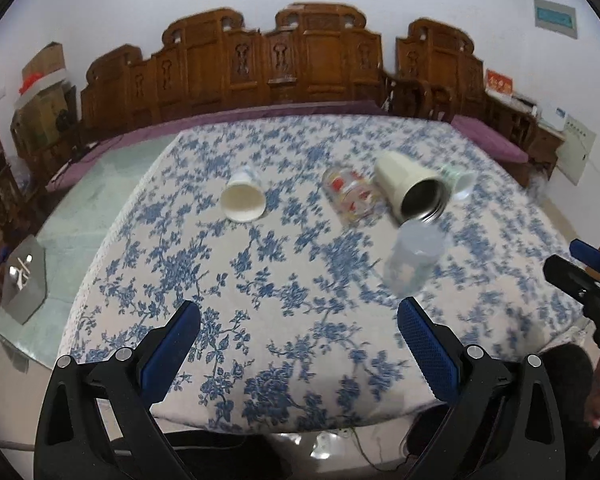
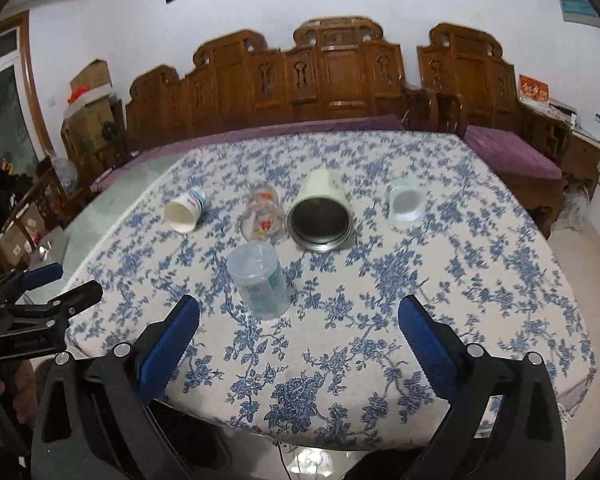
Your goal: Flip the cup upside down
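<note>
Several cups lie on a table with a blue floral cloth. A clear plastic cup stands nearest, base up; it also shows in the left wrist view. Behind it lie on their sides a white paper cup, a glass with red print, a cream steel-lined tumbler and a small white cup. My left gripper is open and empty over the near edge. My right gripper is open and empty, just short of the clear cup.
A carved wooden bench with purple cushions runs behind the table. Cardboard boxes stand at the back left. The right gripper shows at the right edge of the left wrist view; the left gripper shows at the left edge of the right wrist view.
</note>
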